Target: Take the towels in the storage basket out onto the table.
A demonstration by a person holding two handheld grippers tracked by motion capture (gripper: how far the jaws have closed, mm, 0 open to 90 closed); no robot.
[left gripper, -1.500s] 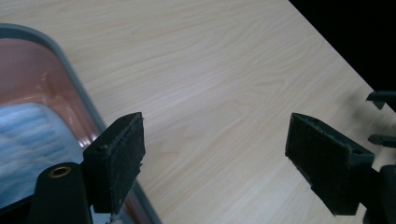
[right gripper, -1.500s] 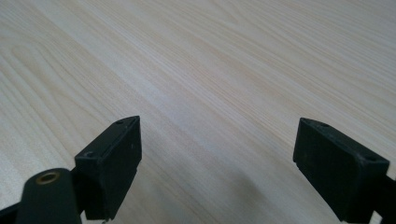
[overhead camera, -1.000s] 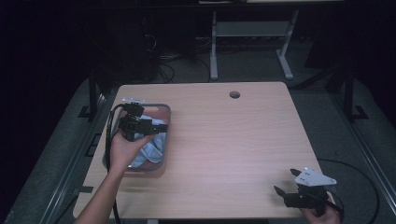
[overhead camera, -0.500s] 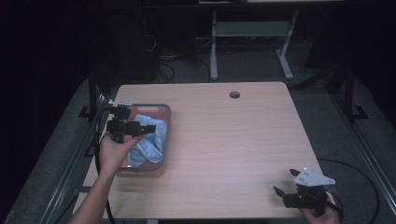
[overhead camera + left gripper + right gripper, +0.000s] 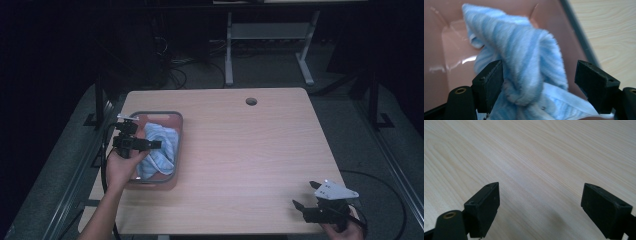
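A blue striped towel (image 5: 162,150) lies bunched in a pink bin (image 5: 165,115) with a grey rim at the table's left edge. My left gripper (image 5: 156,145) reaches into the bin from its left side. In the left gripper view the jaws (image 5: 541,77) straddle a raised fold of the towel (image 5: 524,55). They have just been closing, with the left pad against the cloth and the right pad clear of it, so it is open. My right gripper (image 5: 303,194) rests open at the table's near right corner, over bare wood (image 5: 536,157).
The bin's pink wall (image 5: 454,45) rises close behind the towel. The light wooden table (image 5: 250,150) has a cable hole (image 5: 251,101) near its far edge. A metal stand and cables sit on the dark floor beyond the table.
My left hand has come down and toward the near side, lowering its gripper onto the towel in the bin. The right gripper has stayed put.
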